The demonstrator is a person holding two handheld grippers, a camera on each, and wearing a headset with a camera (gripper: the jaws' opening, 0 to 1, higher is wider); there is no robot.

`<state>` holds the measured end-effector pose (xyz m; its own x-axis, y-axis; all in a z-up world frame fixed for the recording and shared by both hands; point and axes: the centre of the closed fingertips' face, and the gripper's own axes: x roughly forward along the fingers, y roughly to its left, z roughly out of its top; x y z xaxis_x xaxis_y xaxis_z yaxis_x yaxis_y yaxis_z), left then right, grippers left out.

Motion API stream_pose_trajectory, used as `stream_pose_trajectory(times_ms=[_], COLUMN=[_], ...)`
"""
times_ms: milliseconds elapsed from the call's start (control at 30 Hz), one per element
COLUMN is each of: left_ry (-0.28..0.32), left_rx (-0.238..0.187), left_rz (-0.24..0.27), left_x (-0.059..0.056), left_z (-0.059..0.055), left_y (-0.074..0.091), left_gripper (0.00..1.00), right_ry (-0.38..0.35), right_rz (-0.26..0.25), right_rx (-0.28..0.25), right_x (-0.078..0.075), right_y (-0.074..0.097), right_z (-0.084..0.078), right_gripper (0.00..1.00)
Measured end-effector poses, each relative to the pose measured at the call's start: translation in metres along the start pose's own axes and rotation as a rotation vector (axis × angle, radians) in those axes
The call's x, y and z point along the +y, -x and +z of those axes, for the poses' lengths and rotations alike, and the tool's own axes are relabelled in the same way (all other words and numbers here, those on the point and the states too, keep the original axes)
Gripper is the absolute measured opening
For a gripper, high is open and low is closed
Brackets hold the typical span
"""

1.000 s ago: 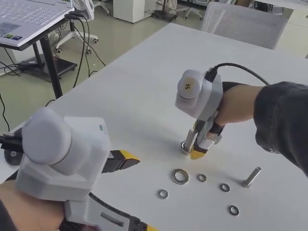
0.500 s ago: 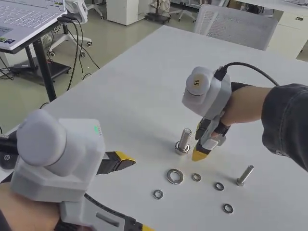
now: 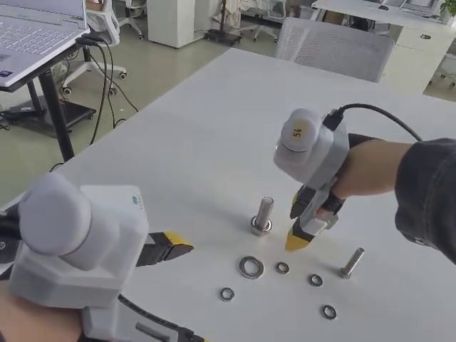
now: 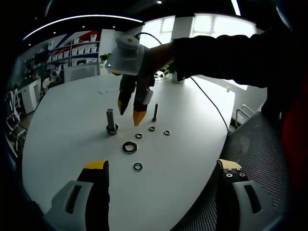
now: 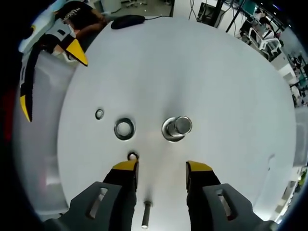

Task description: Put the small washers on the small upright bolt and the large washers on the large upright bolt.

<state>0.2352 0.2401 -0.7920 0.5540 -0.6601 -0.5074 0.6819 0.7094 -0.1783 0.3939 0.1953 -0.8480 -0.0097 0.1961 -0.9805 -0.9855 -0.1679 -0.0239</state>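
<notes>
White tabletop (image 3: 178, 142), smooth, in an office room.

Right gripper (image 5: 162, 167): jaws parted, nothing between them, tips pointing down just above the surface. One of the small washers (image 5: 132, 156) lies just beside one tip. Ahead of the tips stands the large bolt (image 5: 177, 127), thread up, resting on its broad base. Cannot tell whether a washer already sits at that base.

Next out, the large washer (image 3: 251, 268) lies flat near the bolt's foot, not touching it. Four small washers in all, scattered flat and apart from each other. Small bolt (image 3: 352, 262) is on the far side of the scatter from the left gripper (image 4: 162, 166). It seems to stand on its head; its lean in the head view is likely perspective. Left gripper: jaws wide, empty, held well back from the hardware.

Handling, my judgement:
- **Washers:** thin hard metal, light, probably slick on this surface. Lying flat, they offer almost no edge.
- **Where to hold:** across the outer rim, both tips low against the table, with the hole left clear so it can drop over the thread. Squeeze off-centre and it will likely skate or flip away.
- **Bolts:** stiff and heavier, but they stand free. A sideways knock while threading could topple them, the small one soonest.
</notes>
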Motion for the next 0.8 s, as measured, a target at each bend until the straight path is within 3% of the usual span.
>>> stream_pose_trajectory(times_ms=[500, 800], left_ry=[-0.005, -0.01], left_rx=[0.002, -0.001], left_rz=[0.004, 0.005], left_x=[0.003, 0.005], left_z=[0.003, 0.006], left_y=[-0.002, -0.004], left_gripper=[0.92, 0.92], right_ry=[0.005, 0.034], right_rz=[0.013, 0.028], right_rx=[-0.016, -0.037], right_x=[0.023, 0.037], right_y=[0.001, -0.004], right_z=[0.0, 0.015], right_gripper=[0.41, 0.41])
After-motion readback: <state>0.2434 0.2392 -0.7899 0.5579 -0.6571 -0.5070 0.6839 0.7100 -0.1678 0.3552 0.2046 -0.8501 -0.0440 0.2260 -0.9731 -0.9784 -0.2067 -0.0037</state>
